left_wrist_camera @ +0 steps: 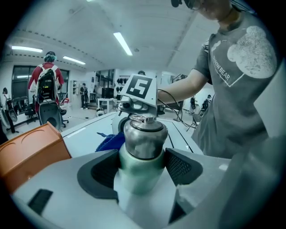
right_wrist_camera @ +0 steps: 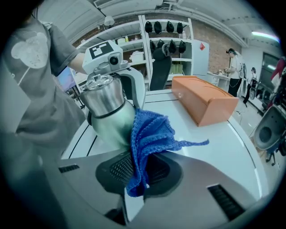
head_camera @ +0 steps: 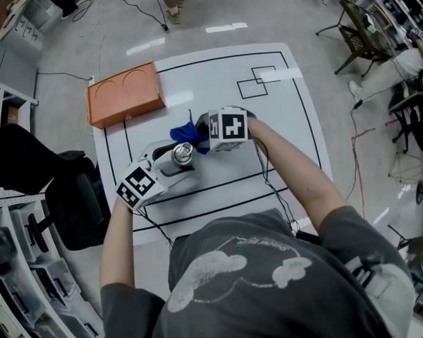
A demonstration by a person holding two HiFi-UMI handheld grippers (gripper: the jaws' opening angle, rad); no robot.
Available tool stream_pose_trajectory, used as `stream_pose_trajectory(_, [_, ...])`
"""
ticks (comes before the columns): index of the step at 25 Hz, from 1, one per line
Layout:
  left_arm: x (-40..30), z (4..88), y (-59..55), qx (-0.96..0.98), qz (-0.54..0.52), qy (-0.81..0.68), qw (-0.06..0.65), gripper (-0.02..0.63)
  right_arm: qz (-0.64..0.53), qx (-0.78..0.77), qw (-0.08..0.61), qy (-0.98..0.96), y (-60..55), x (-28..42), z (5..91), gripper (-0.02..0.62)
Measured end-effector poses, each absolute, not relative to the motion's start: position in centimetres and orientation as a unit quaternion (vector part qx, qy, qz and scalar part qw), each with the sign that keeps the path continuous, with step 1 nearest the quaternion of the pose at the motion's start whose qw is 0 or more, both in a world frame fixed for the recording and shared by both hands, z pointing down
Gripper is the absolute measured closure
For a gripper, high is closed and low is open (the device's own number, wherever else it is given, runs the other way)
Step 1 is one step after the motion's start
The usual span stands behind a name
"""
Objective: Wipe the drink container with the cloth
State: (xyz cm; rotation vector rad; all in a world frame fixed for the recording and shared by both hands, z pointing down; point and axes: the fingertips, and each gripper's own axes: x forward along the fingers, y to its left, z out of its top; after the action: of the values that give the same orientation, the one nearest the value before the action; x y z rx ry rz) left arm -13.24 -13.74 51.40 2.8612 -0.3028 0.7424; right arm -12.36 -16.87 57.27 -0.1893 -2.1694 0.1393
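Big workshop-type room with a grey floor (head_camera: 213,12), cables trailing across it, and storage shelves (head_camera: 21,275) down the left side. In the middle sits a white table (head_camera: 286,127) marked with black lines (head_camera: 194,60): one big outline plus a couple of small overlapping squares near the far edge. A black office chair (head_camera: 74,204) is parked right by the table's left side. An orange box (head_camera: 124,94) lies on the far left corner.

Over the middle of the table, the left gripper (left_wrist_camera: 142,167) has its jaws clamped on the pale green body of the drink container (left_wrist_camera: 144,143), steel cap up. The right gripper (right_wrist_camera: 136,172) is pinching a blue knit cloth (right_wrist_camera: 149,134), which is up against the container's side.
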Motion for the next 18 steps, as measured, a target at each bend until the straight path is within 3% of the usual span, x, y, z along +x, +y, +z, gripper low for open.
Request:
stream_pose_trajectory(10, [-14.4,51.3,-13.8,0.937,0.219,-0.25,0.111,0.278,0.056,-0.035,0.423,-0.904,-16.8,-11.7,56.0,0.552])
stream_pose_trajectory(18, [-15.3,51.0,-13.5,0.839,0.135,-0.486,0.204,0.27,0.028,-0.004,0.396,-0.918,-16.9,-9.4,54.2,0.552])
